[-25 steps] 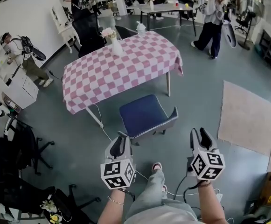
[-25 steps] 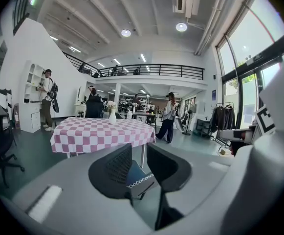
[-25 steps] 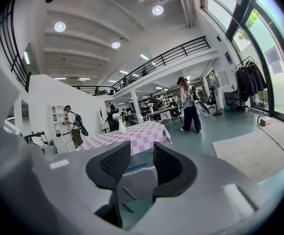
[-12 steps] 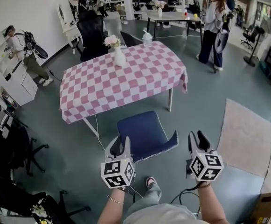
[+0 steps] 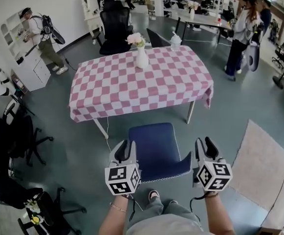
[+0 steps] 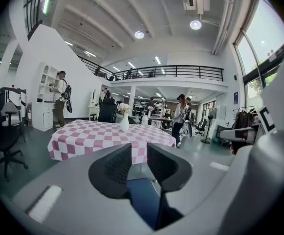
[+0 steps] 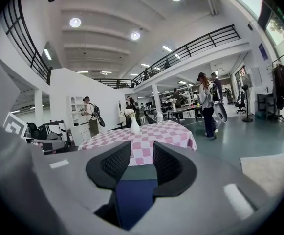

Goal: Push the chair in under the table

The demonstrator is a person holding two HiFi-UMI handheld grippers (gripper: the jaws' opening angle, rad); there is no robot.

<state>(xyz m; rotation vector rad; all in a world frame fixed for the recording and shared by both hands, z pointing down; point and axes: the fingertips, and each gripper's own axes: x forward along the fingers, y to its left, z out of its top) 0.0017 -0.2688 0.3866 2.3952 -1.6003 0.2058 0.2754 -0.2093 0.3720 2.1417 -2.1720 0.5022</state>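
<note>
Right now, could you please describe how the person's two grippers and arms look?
Both the left gripper and the right gripper have pale grey bodies with two black jaws lined with ribbed pads. Each carries a white cube printed with black square markers. A black cable hangs below the right one. The forearms show no sleeves, and a thin bracelet circles the left wrist.

No legible writing anywhere
The left marker cube (image 5: pixel 122 179) and right marker cube (image 5: pixel 214 176) bear only black-and-white square patterns.
</note>
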